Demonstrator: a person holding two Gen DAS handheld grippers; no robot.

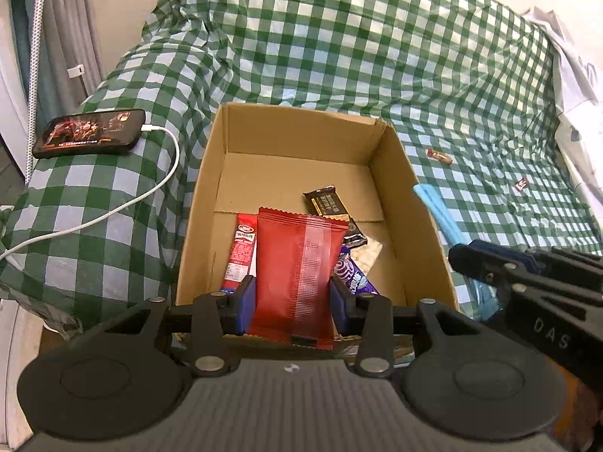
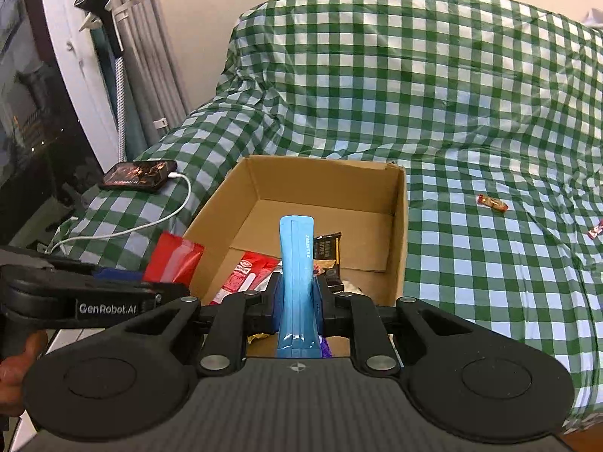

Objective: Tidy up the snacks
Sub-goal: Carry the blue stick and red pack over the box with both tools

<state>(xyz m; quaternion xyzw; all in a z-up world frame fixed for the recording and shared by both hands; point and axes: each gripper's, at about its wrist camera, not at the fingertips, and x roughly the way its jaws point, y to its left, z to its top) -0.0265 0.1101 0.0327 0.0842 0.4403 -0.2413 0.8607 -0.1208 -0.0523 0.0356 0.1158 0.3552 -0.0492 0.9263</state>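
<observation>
An open cardboard box sits on the green checked cloth and holds several snack packets. My left gripper is shut on a red snack packet, held over the box's near edge; the packet also shows in the right wrist view. My right gripper is shut on a light blue snack packet, held over the box's near right side; it also shows in the left wrist view. Two small wrapped candies lie loose on the cloth right of the box.
A phone with a white charging cable lies on the cloth left of the box. Curtains and a wall stand at the far left. The checked cloth rises over a hump behind the box.
</observation>
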